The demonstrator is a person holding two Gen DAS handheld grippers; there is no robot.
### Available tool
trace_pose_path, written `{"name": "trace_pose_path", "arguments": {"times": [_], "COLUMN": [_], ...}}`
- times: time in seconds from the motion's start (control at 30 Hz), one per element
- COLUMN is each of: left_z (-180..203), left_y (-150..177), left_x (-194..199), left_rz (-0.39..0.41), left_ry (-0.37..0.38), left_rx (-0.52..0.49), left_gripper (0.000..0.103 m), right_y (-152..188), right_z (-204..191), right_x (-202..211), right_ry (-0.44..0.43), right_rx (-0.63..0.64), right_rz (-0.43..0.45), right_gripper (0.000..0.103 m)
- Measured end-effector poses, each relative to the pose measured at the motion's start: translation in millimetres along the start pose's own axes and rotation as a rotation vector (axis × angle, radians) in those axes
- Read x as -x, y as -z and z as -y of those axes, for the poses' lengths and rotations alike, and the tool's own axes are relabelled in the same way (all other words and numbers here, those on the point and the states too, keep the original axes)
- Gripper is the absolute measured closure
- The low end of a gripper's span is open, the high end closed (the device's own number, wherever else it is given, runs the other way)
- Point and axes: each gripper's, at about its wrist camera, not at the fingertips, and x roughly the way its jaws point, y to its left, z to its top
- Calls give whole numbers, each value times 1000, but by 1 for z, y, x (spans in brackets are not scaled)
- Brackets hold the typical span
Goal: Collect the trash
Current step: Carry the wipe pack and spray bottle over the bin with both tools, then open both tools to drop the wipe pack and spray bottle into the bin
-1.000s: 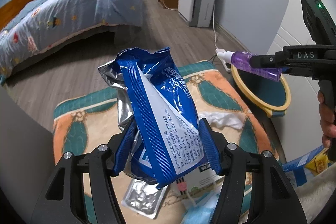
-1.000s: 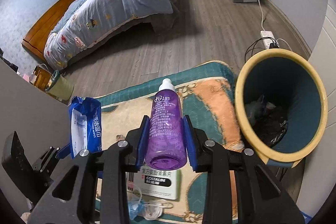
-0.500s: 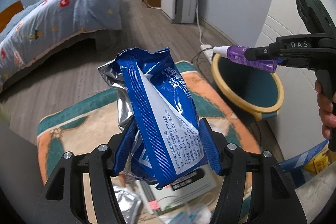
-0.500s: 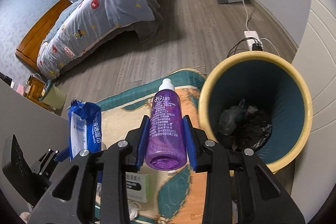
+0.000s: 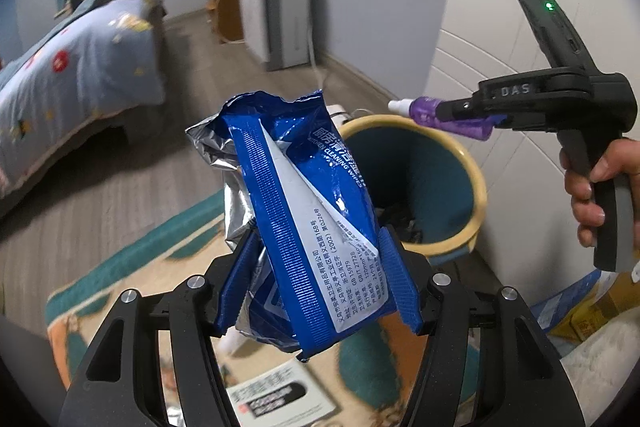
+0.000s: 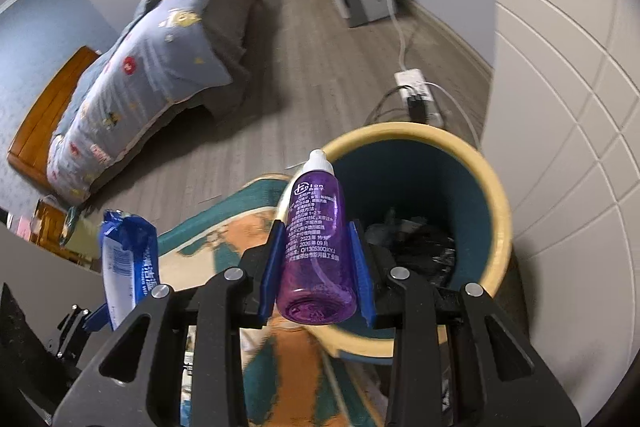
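Observation:
My left gripper (image 5: 318, 281) is shut on a crumpled blue and silver wipes packet (image 5: 304, 211), which stands up between its blue pads. My right gripper (image 6: 318, 269) is shut on a small purple bottle (image 6: 316, 247) with a white cap. That bottle (image 5: 448, 113) hangs over the far rim of a teal bin with a yellow rim (image 5: 478, 183) in the left wrist view. In the right wrist view the bin (image 6: 498, 203) sits just ahead and right of the bottle, with dark trash at its bottom. The packet (image 6: 128, 263) shows at lower left there.
An orange and teal rug (image 5: 168, 247) lies under both grippers, with a white printed box (image 5: 280, 395) on it. A bed (image 6: 160, 67) fills the left. A power strip with cables (image 6: 416, 95) lies beyond the bin. A white wall (image 6: 560, 107) stands right of it. A hand (image 5: 592, 195) grips the right tool.
Both grippers have swung right toward the bin, which now looms larger and nearer the centre of each view. The packet and the bottle stay clamped as before.

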Motion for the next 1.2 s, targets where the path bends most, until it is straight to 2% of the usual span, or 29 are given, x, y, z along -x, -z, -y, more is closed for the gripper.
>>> {"name": "trace_pose_path", "arguments": {"times": [0.17,0.4,0.57,0.83,0.97,1.03,1.13,1.17,1.2], "left_z": [24,59,74,78,77,72,64,62,59], "left_y": [-8,-4,-2,-11,-15,-15,-13,-12,-11], "left_x": [-30,-76,-91,-117,-127,-128,-128,-128,-128], "left_rz": [-10,-63,-84,-100,-99,-96,-89,-90,-91], "left_ry": [34,81,104,120,99,86,64,59,53], "left_rx": [-29,-73,-97,-86,-72,-67,-56,-50,-40], "left_gripper": [40,40,40,38,34,24,17,16,12], "right_y": [-2,6,11,17,17,16,15,13,11], "right_z": [29,58,76,76,71,70,69,66,64], "right_x": [-4,-23,-35,-51,-56,-58,-52,-50,-49], "right_ry": [42,85,112,135,136,136,116,108,102], "right_rx": [-50,-114,-150,-149,-130,-126,-136,-134,-131], "right_rz": [-5,-62,-104,-157,-158,-148,-119,-105,-94], "right_gripper": [71,71,71,71,71,71,70,69,61]}}
